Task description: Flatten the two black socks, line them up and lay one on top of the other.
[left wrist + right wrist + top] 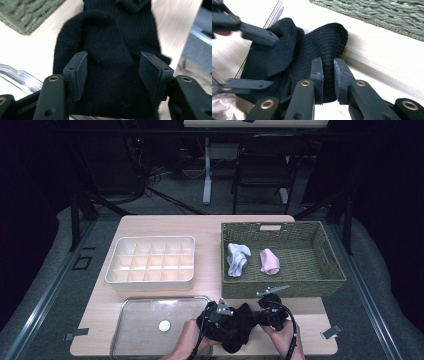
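— Since you asked about writing: is any brand or label readable?

— None that can be made out; the black sock (235,325) is plain ribbed knit, and the basket and trays carry no legible marks.

— How many of each thing, then?

— One black sock, held between two grippers at the near table edge. One woven green basket (330,257) with two rolled socks inside, one white (237,258), one pink (270,261). One cream divided organizer tray (150,281). One clear tray (135,306) with a single small white disc (164,325) in it.

— What is the right gripper (328,80) doing?

— Its jaws are nearly closed, pinching a fold of the sock's ribbed cuff between the pads; the basket wall lies beyond the fingertips.

— And the left gripper (112,72)?

— Its fingers (77,72) stand wide apart, straddling a folded hump of the sock that sits between them. The pads look close to the fabric's sides, but no firm clamp shows. The clear tray's rim lies just outside one finger, and the right gripper's jaw tip shows past the sock's far end.
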The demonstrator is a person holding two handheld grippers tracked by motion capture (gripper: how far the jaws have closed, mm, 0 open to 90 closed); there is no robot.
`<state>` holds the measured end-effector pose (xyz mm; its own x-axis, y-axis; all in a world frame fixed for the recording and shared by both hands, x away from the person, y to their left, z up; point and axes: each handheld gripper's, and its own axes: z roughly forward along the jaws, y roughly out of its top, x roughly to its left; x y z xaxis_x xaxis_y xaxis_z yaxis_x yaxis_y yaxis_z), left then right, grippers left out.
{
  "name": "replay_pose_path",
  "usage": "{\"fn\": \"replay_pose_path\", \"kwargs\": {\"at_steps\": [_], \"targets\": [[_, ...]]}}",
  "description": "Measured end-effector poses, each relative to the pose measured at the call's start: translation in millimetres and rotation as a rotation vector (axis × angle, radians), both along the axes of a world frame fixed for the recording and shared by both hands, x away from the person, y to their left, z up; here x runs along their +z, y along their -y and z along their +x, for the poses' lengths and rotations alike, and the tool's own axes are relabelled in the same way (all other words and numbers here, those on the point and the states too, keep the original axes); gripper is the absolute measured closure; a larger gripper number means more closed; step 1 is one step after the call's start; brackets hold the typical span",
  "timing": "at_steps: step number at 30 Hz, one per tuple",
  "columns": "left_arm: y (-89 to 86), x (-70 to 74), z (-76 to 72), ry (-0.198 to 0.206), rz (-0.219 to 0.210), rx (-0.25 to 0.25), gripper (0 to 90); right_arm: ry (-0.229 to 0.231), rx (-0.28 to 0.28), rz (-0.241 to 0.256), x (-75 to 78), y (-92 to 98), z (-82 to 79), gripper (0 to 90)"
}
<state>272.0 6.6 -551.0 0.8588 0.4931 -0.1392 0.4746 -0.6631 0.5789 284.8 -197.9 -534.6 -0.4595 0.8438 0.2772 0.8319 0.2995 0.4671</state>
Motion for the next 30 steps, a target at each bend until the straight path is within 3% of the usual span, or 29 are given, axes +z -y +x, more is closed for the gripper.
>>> {"fn": "replay_pose_path", "kwargs": {"at_steps": [3, 4, 5, 6, 7, 8, 9, 16, 20, 30], "targets": [[4.7, -4.8, -2.5, 0.026, 0.042, -0.002, 49.0, 0.003, -0.002, 0.001, -0.4, -0.1, -0.4, 79.8], [4.8, -4.9, -3.4, 0.041, 0.051, 0.002, 60.3, -0.001, 0.003, -0.001, -1.0, 0.2, -1.0, 79.8], [4.4, -4.7, -3.2, 0.049, 0.056, 0.0, 60.3, -0.001, 0.003, -0.001, -1.0, 0.2, -1.0, 79.8], [3.1, -4.5, -2.4, 0.057, 0.05, 0.006, 71.6, -0.001, 0.005, -0.005, -1.9, -0.1, -2.2, 79.9], [1.2, -4.4, -0.9, 0.052, 0.042, 0.007, 75.8, 0.006, 0.002, -0.004, -2.2, 0.2, -2.9, 80.0], [-0.5, -4.8, 0.4, 0.06, 0.04, 0.015, 75.8, 0.006, 0.002, -0.004, -2.2, 0.2, -2.9, 80.0], [-2.5, -5.3, 2.0, 0.042, 0.024, 0.02, 77.2, 0.003, 0.002, -0.011, -1.6, 0.7, -3.6, 80.1], [-16.8, 1.6, 4.0, 0.078, -0.033, 0.065, 77.6, 0.036, -0.015, -0.027, 0.6, 7.7, -4.4, 80.3], [-26.0, 2.6, 7.4, 0.073, -0.053, 0.101, 76.3, 0.043, -0.024, -0.044, 1.2, 11.6, -4.5, 80.3], [-32.8, 7.3, 6.7, 0.071, -0.046, 0.113, 68.0, 0.039, -0.028, -0.068, -2.0, 12.5, -3.2, 80.3]]}}
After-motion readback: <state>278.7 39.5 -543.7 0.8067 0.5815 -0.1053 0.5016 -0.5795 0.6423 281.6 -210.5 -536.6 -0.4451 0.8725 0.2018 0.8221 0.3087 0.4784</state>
